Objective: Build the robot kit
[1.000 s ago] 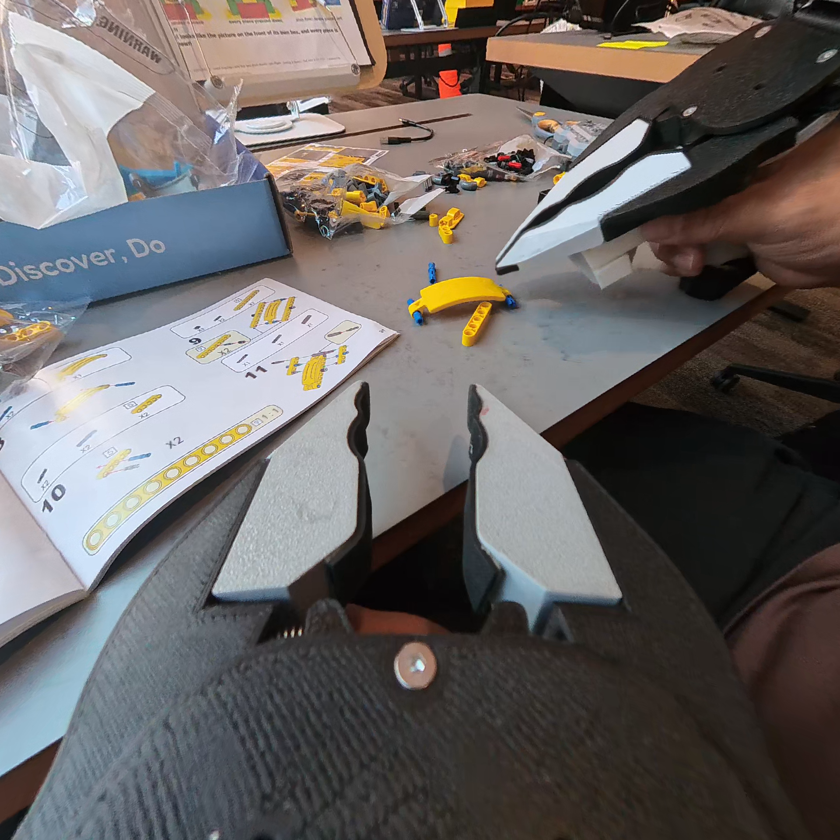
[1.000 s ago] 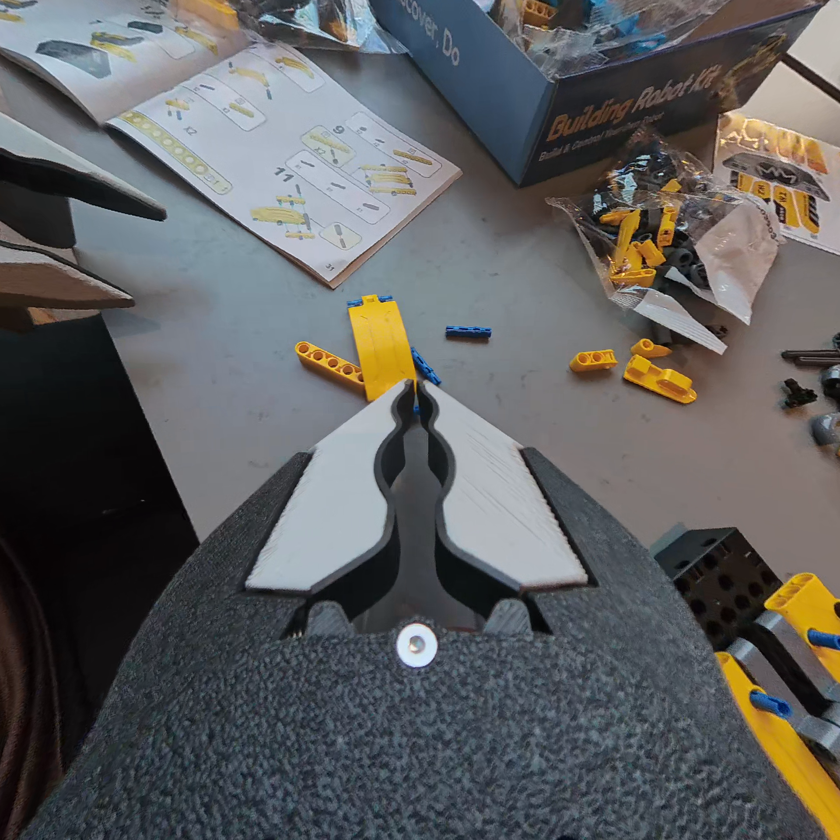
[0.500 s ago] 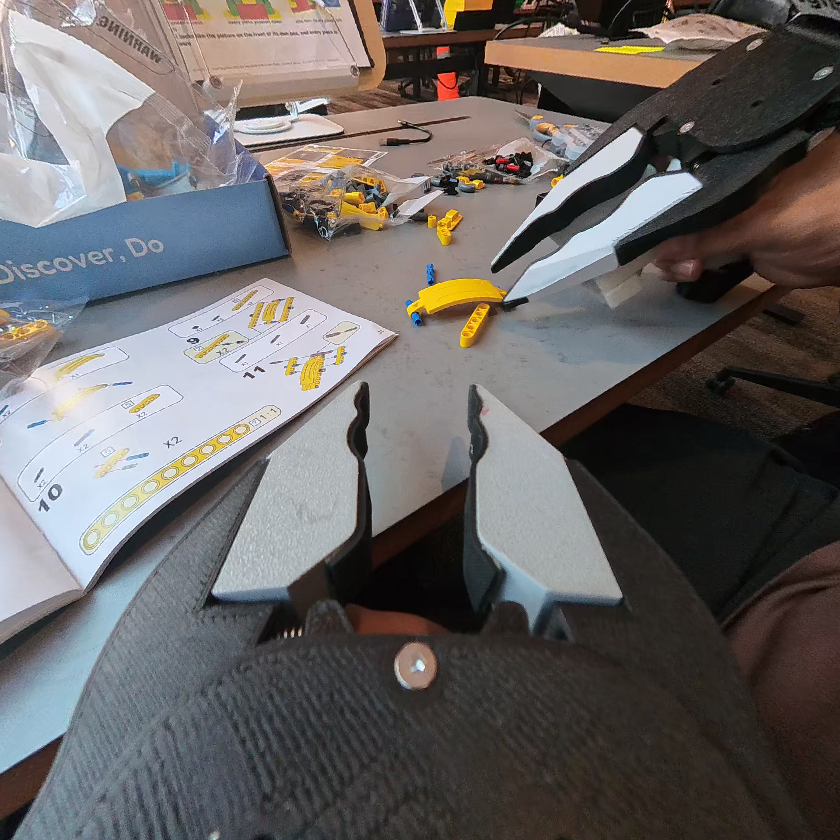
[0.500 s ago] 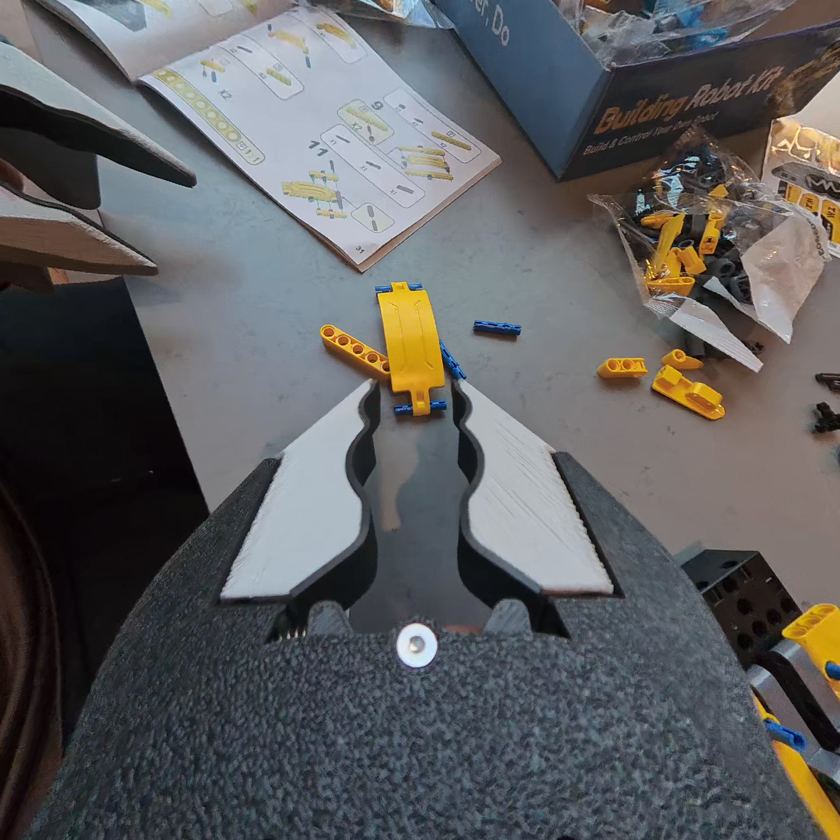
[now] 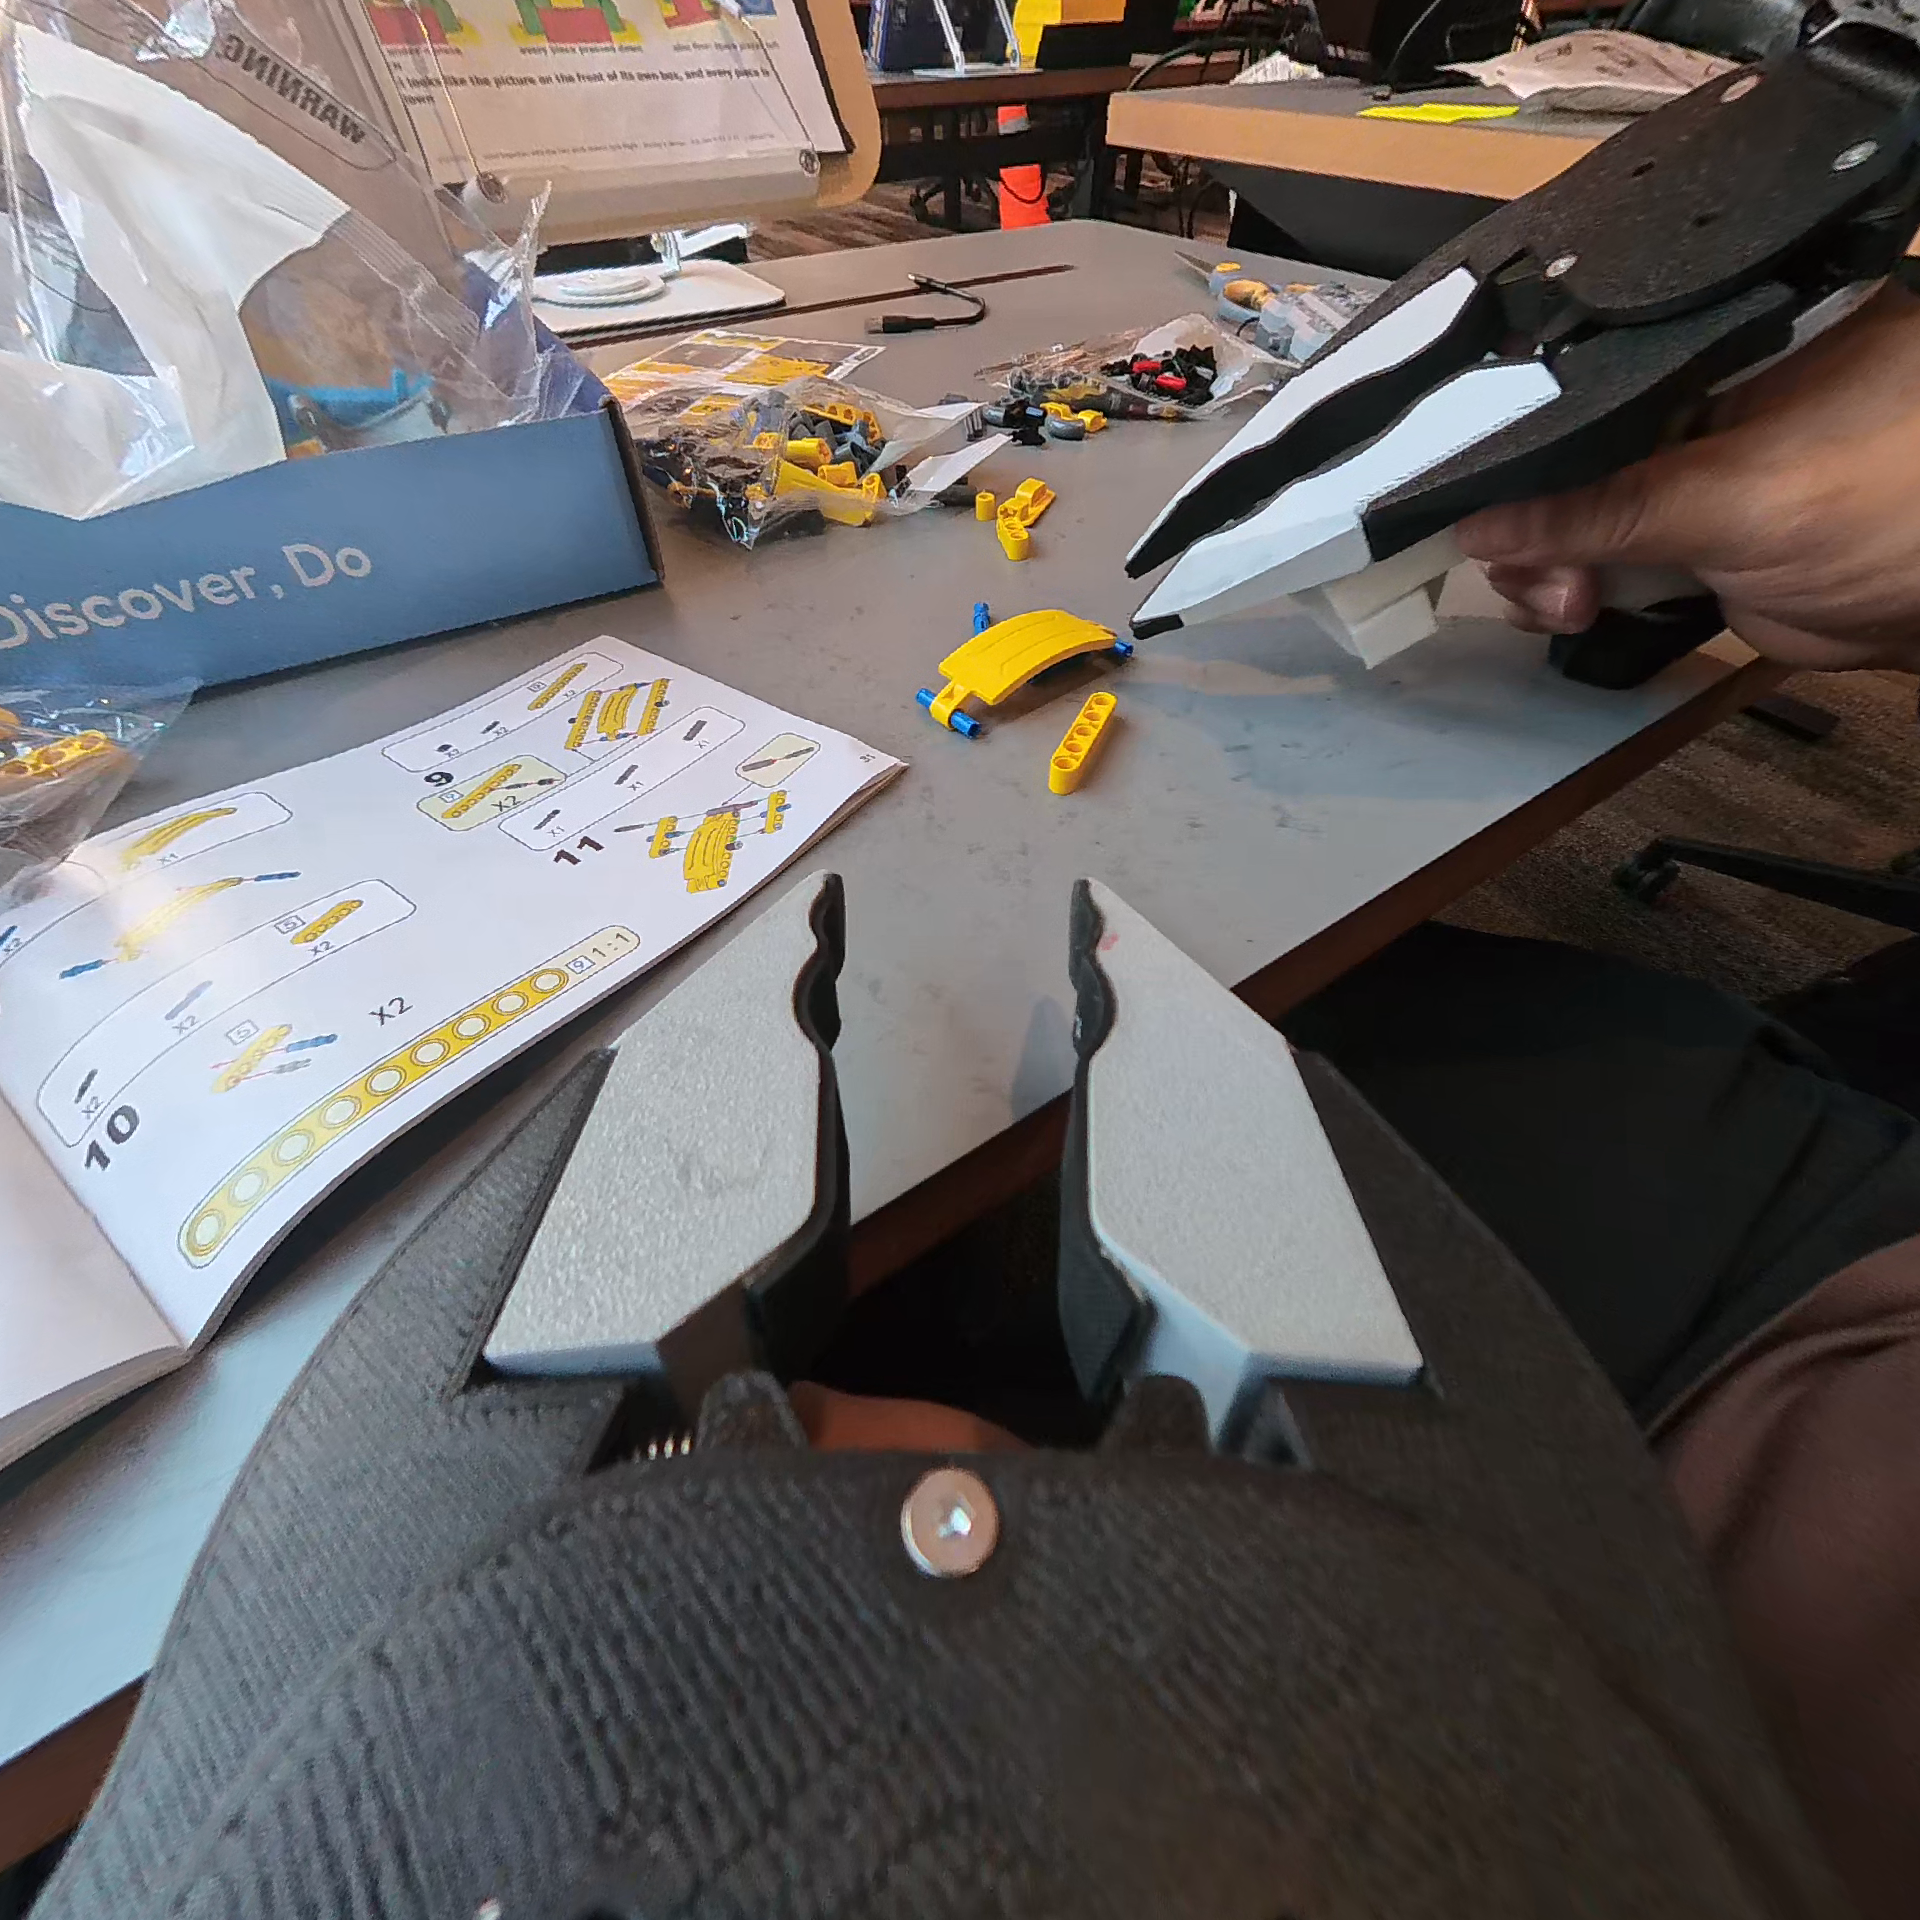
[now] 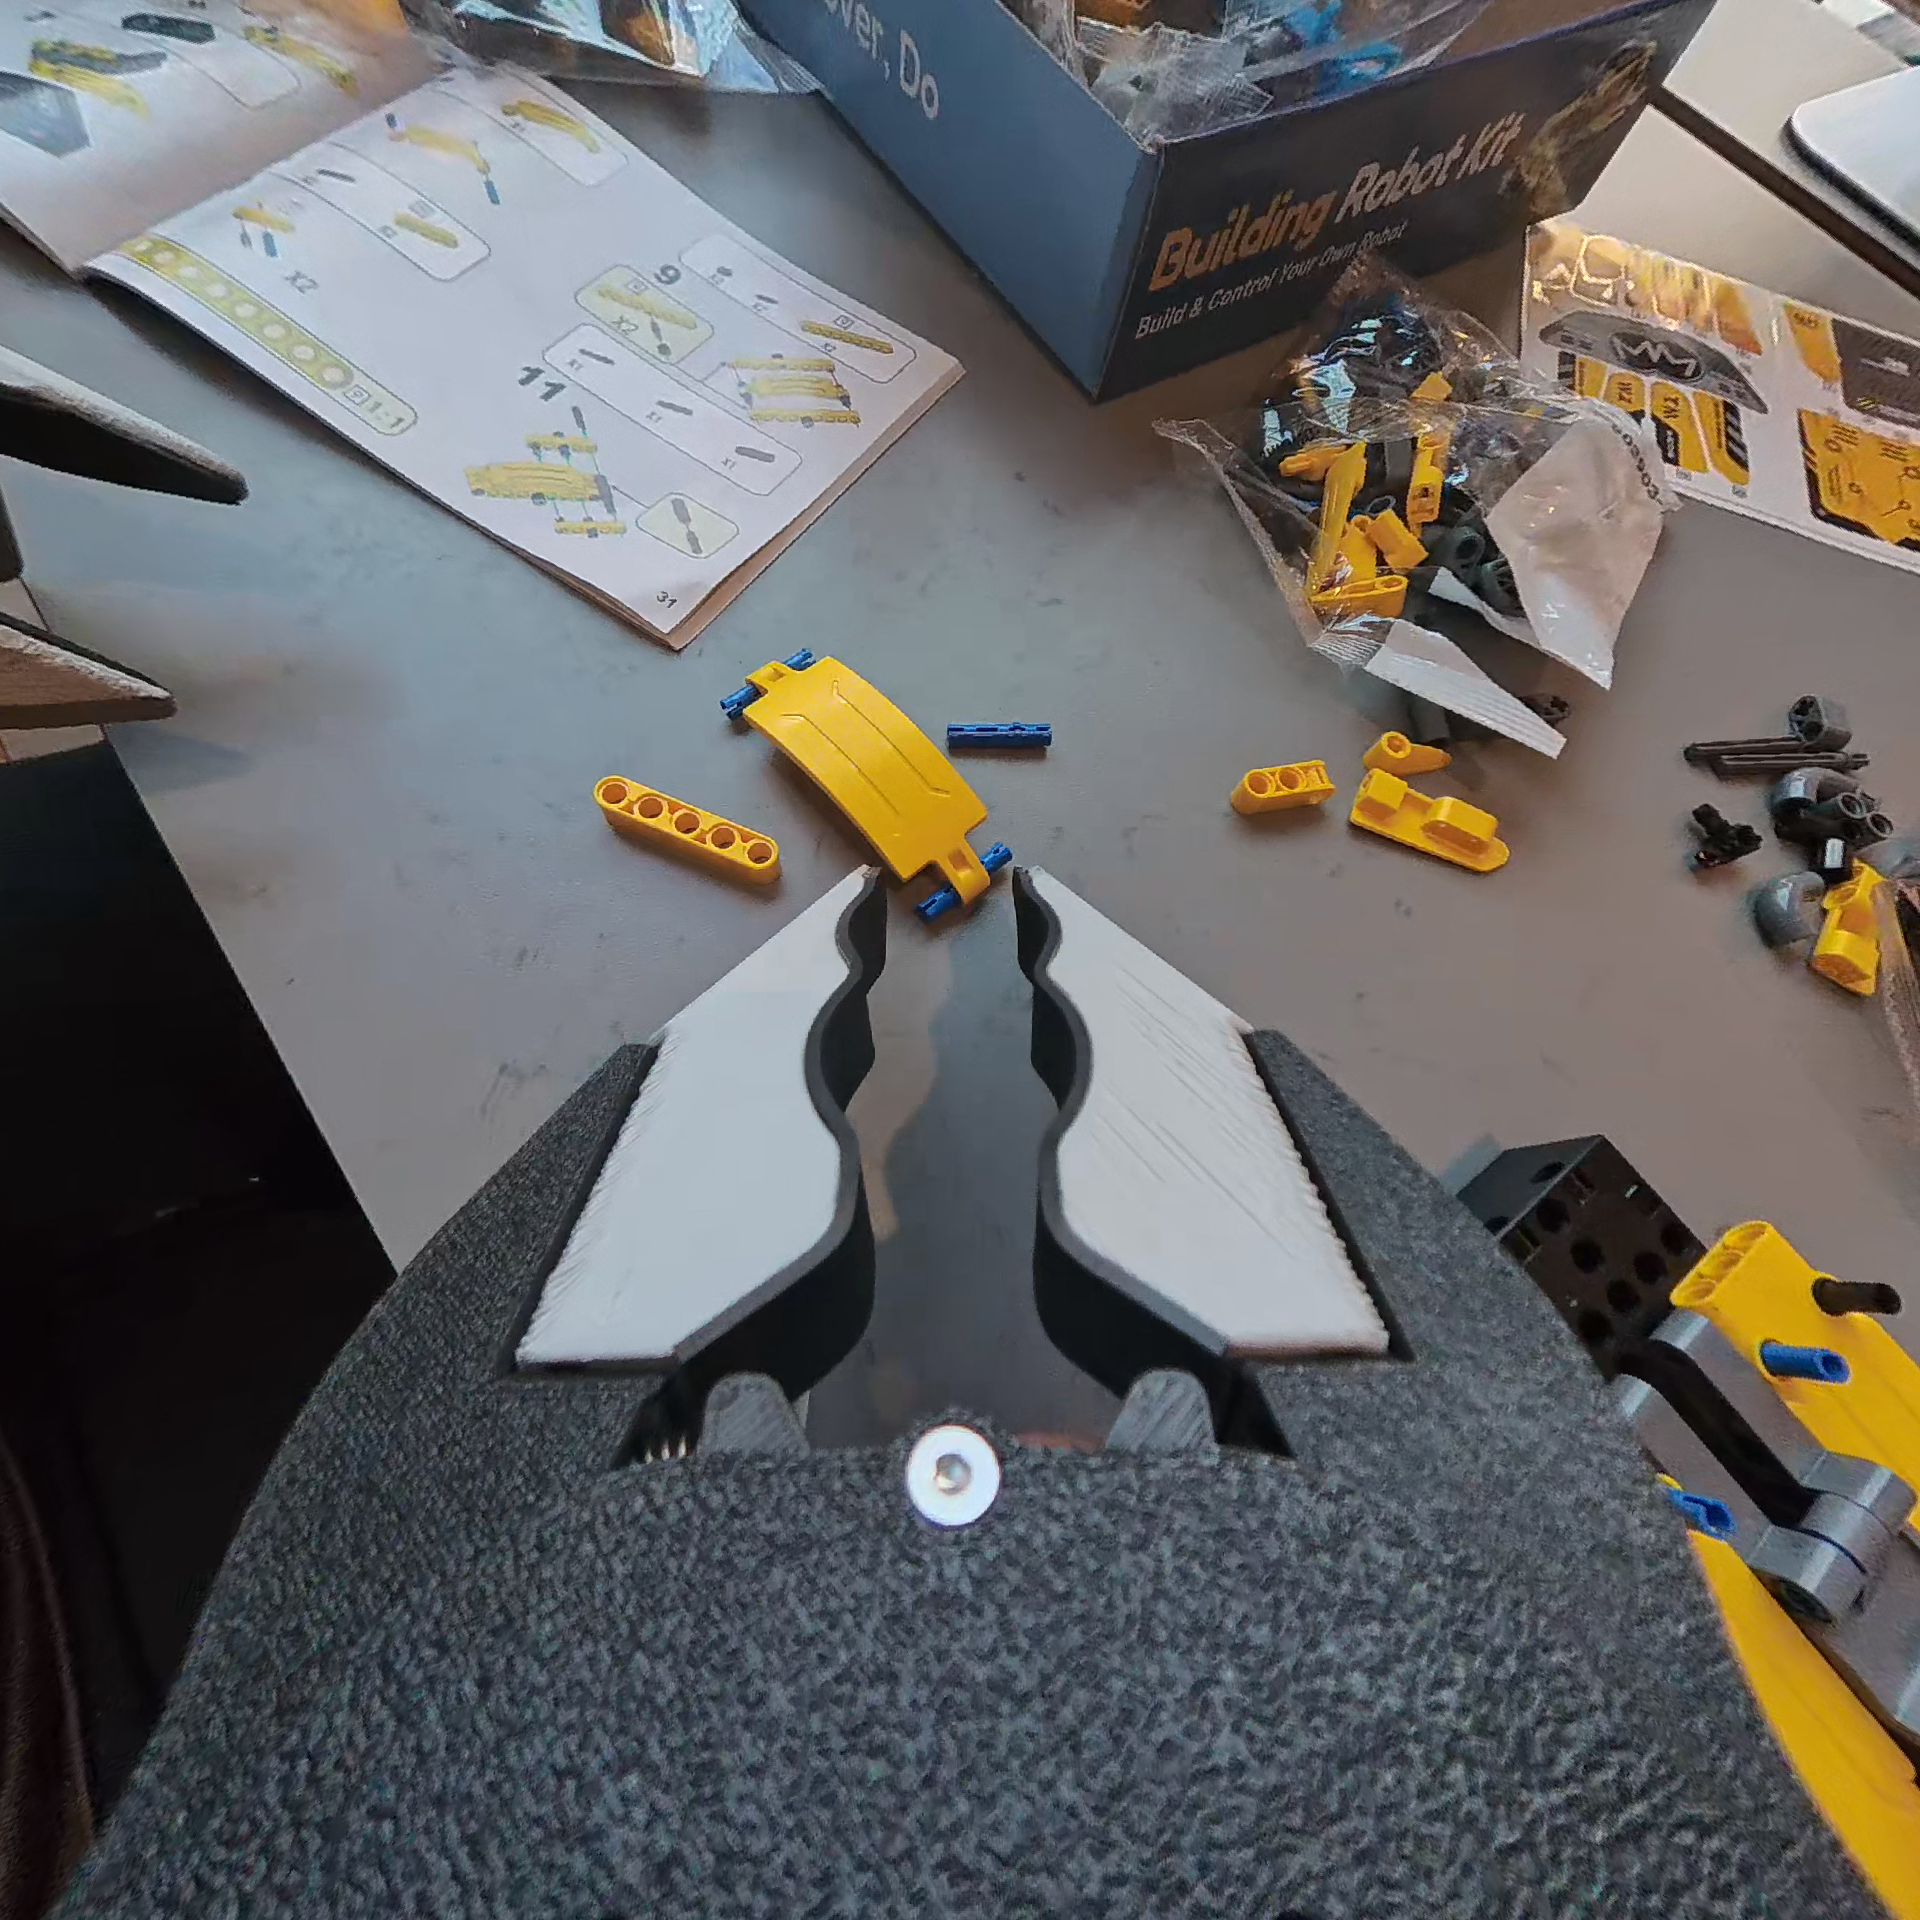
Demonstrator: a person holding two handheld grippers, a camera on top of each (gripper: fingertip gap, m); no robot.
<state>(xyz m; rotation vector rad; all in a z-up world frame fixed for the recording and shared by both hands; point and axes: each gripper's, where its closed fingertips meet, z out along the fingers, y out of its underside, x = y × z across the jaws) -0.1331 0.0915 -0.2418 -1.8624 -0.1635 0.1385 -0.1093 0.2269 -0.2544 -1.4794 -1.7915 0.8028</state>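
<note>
A curved yellow panel point(image 6: 862, 774) with blue pins at both ends lies on the grey table point(image 6: 1143, 987). It also shows in the left wrist view point(image 5: 1023, 649). My right gripper point(image 6: 945, 878) is open and empty, its tips just at the panel's near end with the blue pin point(image 6: 961, 894) between them. In the left wrist view the right gripper point(image 5: 1138, 597) hovers at the panel's right end. A yellow beam with holes point(image 6: 686, 829) lies left of the panel, and a loose blue pin point(image 6: 997, 735) right of it. My left gripper point(image 5: 951, 899) is open and empty over the table's near edge.
An open instruction booklet point(image 5: 364, 935) lies at the left. A blue kit box point(image 6: 1195, 177) with plastic bags stands behind. A bag of parts point(image 6: 1444, 520), loose yellow pieces point(image 6: 1429, 821) and dark pieces point(image 6: 1808, 790) lie to the right. A part-built yellow and grey model point(image 6: 1787, 1413) sits near right. The tips of one gripper are about 15 centimetres away from the tips of the other.
My right gripper was shut a second ago and has opened. It has drawn back slightly, and the yellow panel has turned at an angle. The left gripper has not moved.
</note>
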